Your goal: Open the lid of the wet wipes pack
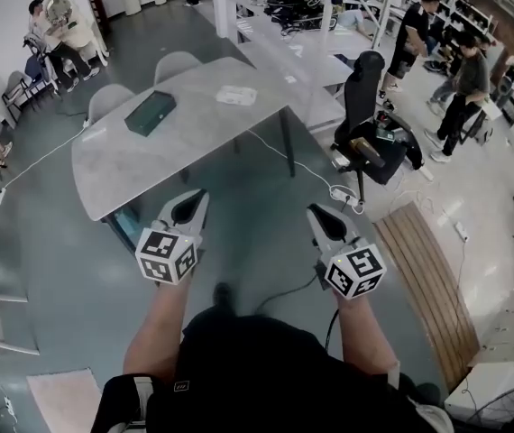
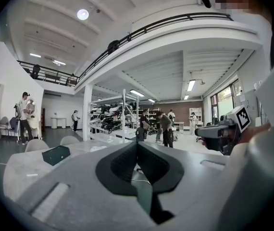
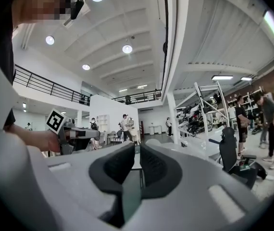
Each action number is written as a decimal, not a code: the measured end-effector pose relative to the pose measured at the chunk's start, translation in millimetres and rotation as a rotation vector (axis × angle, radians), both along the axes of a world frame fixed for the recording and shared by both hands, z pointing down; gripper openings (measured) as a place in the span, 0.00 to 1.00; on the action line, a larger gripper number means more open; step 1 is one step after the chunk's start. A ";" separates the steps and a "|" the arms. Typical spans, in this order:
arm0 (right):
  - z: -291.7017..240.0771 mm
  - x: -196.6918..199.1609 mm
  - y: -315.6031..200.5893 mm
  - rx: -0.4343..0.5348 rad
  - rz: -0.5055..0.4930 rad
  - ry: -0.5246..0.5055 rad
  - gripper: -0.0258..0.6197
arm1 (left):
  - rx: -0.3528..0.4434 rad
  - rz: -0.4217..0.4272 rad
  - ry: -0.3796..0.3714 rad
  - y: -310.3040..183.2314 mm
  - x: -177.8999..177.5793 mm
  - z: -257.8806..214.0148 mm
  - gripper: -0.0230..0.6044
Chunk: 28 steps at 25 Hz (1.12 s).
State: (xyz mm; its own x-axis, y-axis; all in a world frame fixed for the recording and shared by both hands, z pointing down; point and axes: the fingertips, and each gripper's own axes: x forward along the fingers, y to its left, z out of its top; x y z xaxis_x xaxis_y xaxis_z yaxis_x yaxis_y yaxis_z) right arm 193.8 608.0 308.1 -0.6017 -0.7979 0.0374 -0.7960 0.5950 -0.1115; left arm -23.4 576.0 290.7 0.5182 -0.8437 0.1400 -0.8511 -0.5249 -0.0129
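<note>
Head view: the wet wipes pack (image 1: 235, 96) lies flat on the surface (image 1: 140, 170), by its far edge toward the right corner and well ahead of both tools. The left tool (image 1: 191, 204) hangs at the near edge, the right tool (image 1: 318, 216) over floor.

Left gripper view: jaws pressed together, empty.

Right gripper view: jaws barely parted, nothing between them. The left tool looks slightly nearer the pack.

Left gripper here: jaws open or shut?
Shut. In its own view the left gripper has its tips meeting, with nothing between them.
</note>
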 end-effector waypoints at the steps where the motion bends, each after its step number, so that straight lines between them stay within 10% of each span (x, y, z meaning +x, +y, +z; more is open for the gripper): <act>1: 1.2 2.0 -1.2 -0.001 0.001 0.000 0.09 | 0.001 0.004 -0.001 -2.3 2.8 -0.1 0.05; 13: 19.8 -13.6 -48.1 -0.048 -0.023 0.060 0.09 | -0.031 0.015 0.031 -59.5 -4.6 25.3 0.05; 28: 35.7 -101.0 -239.1 -0.113 -0.044 0.088 0.11 | -0.073 0.049 0.047 -254.1 -71.3 42.8 0.05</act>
State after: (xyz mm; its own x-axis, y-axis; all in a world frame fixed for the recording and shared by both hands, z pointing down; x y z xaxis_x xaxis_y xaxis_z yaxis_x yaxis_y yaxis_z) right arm 92.7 369.0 343.9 -0.6261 -0.7588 0.1795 -0.7792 0.6169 -0.1102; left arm -94.7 321.9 333.5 0.5661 -0.8056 0.1747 -0.8231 -0.5641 0.0657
